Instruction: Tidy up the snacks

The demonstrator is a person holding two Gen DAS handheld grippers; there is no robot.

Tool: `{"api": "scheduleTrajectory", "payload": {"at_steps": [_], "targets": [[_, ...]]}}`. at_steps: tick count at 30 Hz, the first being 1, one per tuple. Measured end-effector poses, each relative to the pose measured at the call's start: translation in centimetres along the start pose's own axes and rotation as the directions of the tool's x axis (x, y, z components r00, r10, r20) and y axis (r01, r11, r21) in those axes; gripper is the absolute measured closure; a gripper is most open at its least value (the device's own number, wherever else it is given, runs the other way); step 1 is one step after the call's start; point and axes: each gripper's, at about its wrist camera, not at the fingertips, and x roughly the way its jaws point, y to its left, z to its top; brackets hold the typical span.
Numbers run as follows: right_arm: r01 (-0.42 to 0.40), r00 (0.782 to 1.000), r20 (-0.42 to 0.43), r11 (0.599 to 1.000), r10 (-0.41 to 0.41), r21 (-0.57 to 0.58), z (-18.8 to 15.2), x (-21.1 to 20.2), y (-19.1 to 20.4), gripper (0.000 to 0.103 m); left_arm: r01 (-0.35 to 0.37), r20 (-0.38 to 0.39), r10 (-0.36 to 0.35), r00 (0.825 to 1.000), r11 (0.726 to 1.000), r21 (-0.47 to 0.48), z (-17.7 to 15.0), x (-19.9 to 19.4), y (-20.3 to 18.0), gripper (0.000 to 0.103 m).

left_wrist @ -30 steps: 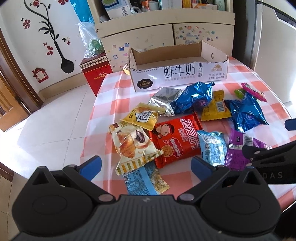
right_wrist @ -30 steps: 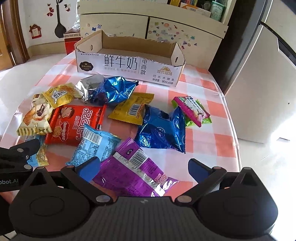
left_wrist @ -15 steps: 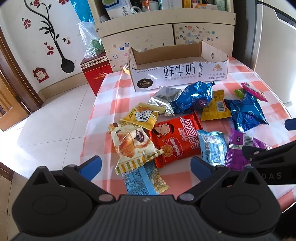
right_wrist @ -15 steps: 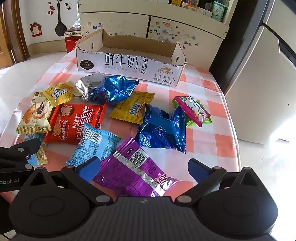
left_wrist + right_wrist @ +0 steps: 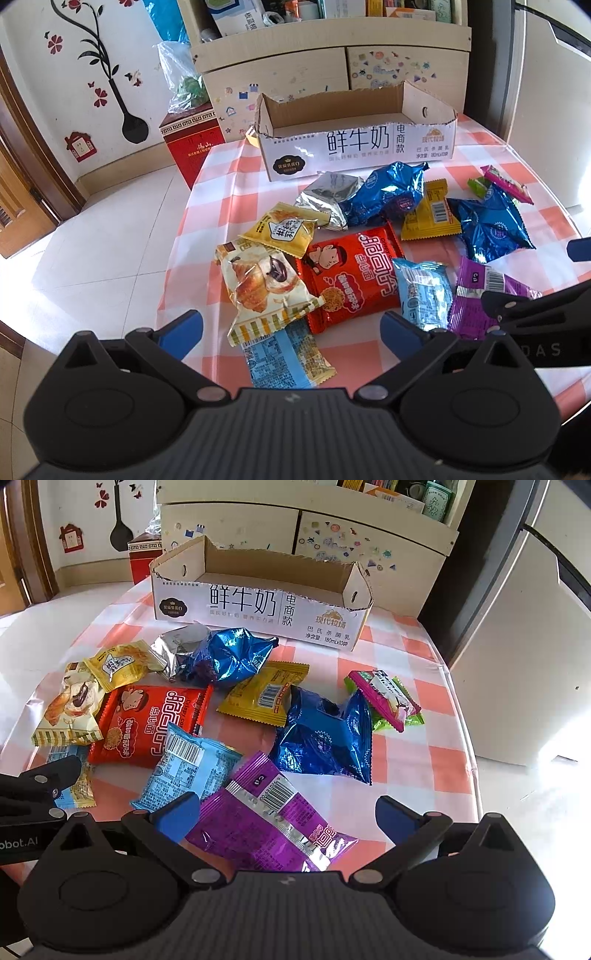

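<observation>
Several snack packets lie scattered on a pink checked tablecloth [image 5: 207,206]. An open white cardboard box [image 5: 354,147] stands empty at the table's far edge; it also shows in the right wrist view [image 5: 258,605]. My left gripper [image 5: 291,328] is open and empty, above a croissant packet [image 5: 258,288] and a light blue packet [image 5: 284,354]. A red noodle packet [image 5: 351,273] lies beside them. My right gripper [image 5: 288,812] is open and empty, above a purple packet [image 5: 266,812]. A dark blue foil bag [image 5: 325,738] lies just beyond it.
A pink-and-green packet [image 5: 388,698] lies near the table's right edge. A shelf cabinet [image 5: 332,62] stands behind the box. A red carton [image 5: 192,144] stands on the tiled floor at the left. A white fridge [image 5: 524,635] stands to the right.
Both grippers have shifted only slightly; the right wrist view has edged a little forward. Nothing was picked up or moved.
</observation>
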Motion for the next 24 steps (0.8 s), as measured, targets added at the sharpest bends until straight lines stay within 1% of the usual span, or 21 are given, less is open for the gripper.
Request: {"api": "scheduleTrajectory", "payload": {"at_steps": [24], "targets": [[-0.01, 1.0, 0.002, 1.0, 0.01, -0.013, -0.08, 0.05, -0.02, 0.0, 0.008, 0.002, -0.008, 1.0, 1.0, -0.004, -0.28, -0.01, -0.13, 0.002]]}}
